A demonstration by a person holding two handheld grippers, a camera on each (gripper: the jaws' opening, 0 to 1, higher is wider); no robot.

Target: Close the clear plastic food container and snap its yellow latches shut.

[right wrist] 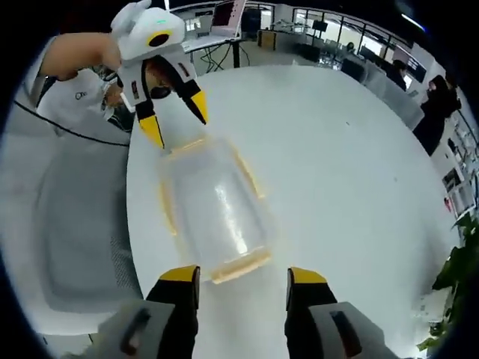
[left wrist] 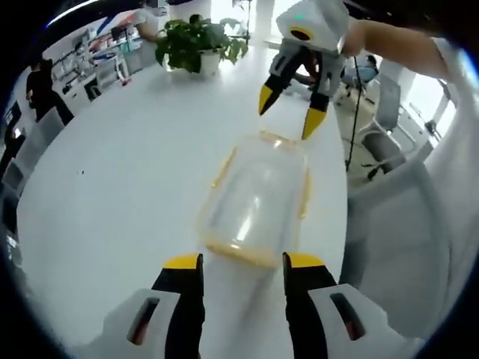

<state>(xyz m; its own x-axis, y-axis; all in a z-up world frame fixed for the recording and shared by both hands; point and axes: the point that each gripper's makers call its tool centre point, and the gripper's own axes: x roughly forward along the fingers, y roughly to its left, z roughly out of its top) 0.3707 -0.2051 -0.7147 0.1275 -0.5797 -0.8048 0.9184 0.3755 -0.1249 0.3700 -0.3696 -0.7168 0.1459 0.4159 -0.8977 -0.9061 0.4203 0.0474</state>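
We're in an open-plan office: a long white worktop, a potted plant, rows of desks with monitors, and office chairs around.

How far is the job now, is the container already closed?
The lid appears to lie on the clear container. Both grippers, left and right, are open at opposite ends, gripping nothing. Pressing the yellow latches shut seemingly remains; their state is unclear.
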